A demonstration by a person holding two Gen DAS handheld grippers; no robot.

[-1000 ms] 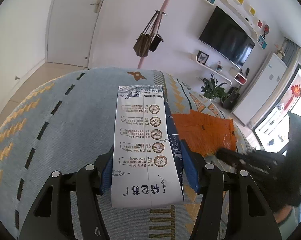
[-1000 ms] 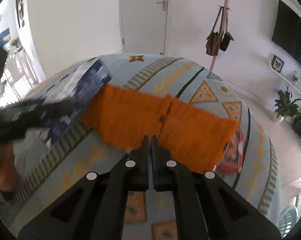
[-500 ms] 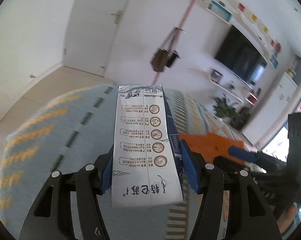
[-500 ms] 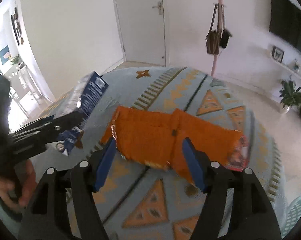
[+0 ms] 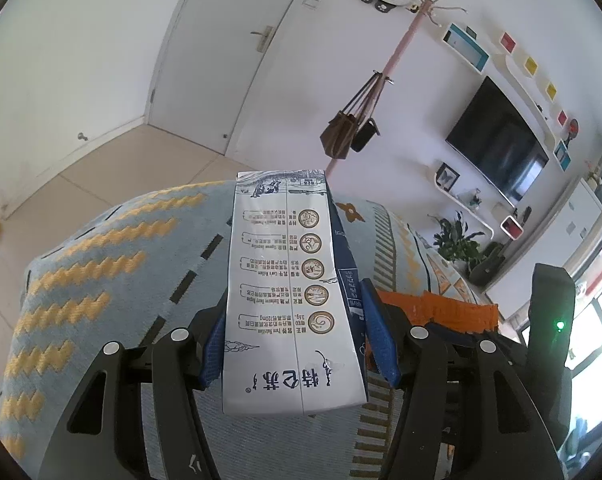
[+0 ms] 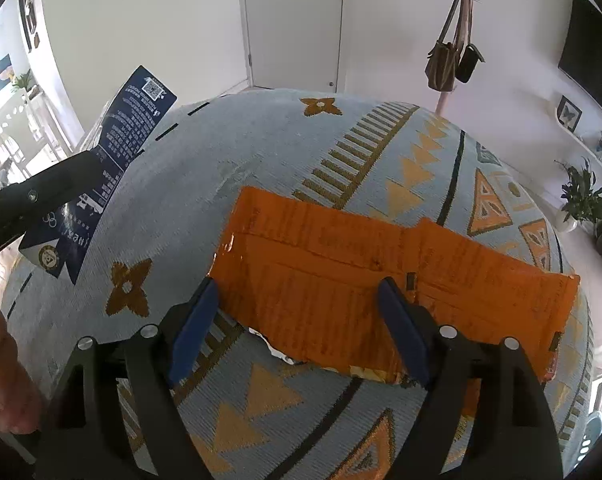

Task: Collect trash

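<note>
gripping a flattened milk carton (image 5: 297, 304), the left gripper (image 5: 297, 340) has its blue pads pressed against both long edges of the carton, which stands out forward along the fingers above the patterned rug (image 5: 101, 280). the carton's grey printed face is toward the left wrist camera; from the right wrist view the same carton shows its dark blue side, lifted clear of the rug at the left edge of the frame. a person's hand (image 6: 5, 368) is partly visible below it, at the frame edge. the right gripper (image 6: 297, 328) is spread wide, its jaws having just been opening, and nothing is clamped between them. its two blue pads stand over the near edge of an orange wrapper (image 6: 381, 280), one by the wrapper's left end and one near its middle crease; contact between pads and wrapper cannot be confirmed. the wrapper lies flat on the rug, crumpled along its near edge, with a torn silvery patch showing there. a coat stand (image 5: 401, 64) with two hanging bags (image 6: 453, 60) is against the far wall, beside a closed white door (image 6: 293, 20).
</note>
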